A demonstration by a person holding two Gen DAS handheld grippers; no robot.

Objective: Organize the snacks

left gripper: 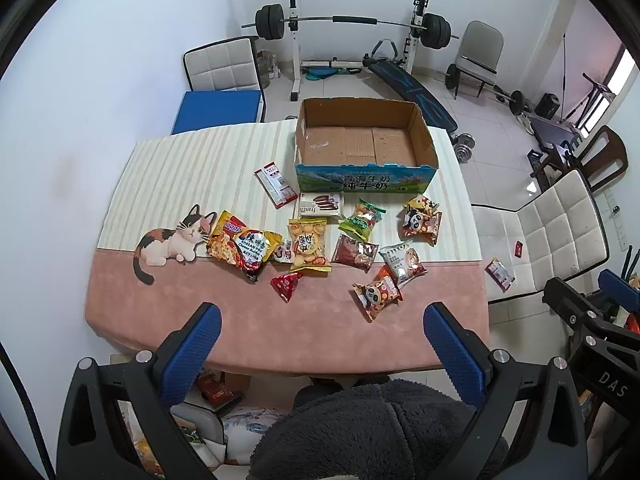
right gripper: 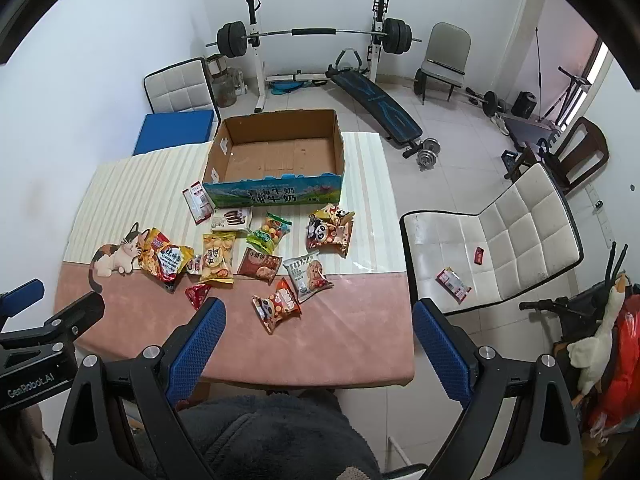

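cardboard box (left gripper: 365,172) open upward, long axis across table (left gripper: 160,304)

Before me stands a table (left gripper: 132,300) under a cloth, pink plush on the near half, cream-striped beyond, with a printed calico cat (left gripper: 172,240). My landmark is the open brown cardboard box with blue printed sides (left gripper: 364,176), standing on the striped far part. Just left of it lies a red-and-white flat packet (left gripper: 274,186); touching its near wall, a white wafer pack (left gripper: 320,205). Nearer than the box spread a green candy bag (left gripper: 362,220), a yellow biscuit bag (left gripper: 309,243), a brown cookie packet (left gripper: 355,253), panda-print bags (left gripper: 421,220), and a big orange-red noodle bag (left gripper: 242,246) beside the cat.
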